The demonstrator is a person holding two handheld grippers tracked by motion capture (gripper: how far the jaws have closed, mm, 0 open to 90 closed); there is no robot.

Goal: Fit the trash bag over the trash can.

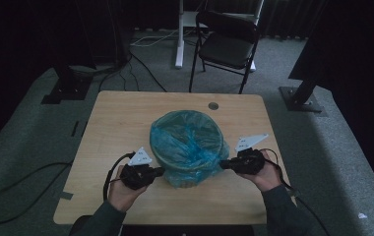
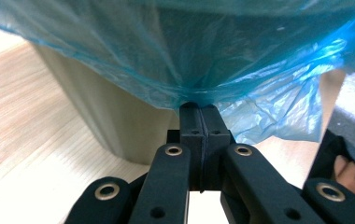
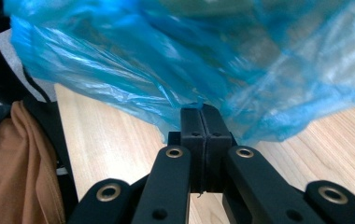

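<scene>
So there's a round beige plastic bin (image 1: 187, 162) sitting mid-table on the light wooden table (image 1: 121, 123), lined with a thin crinkly blue plastic bag (image 1: 185, 137) that hangs over its rim. The left gripper (image 1: 159, 171) has its jaws pinched tight on the bag's hanging edge on one side, and the right gripper (image 1: 223, 164) is clamped on the opposite edge the same way.

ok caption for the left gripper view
Left gripper shut on the blue bag's hem over a beige bin.
</scene>
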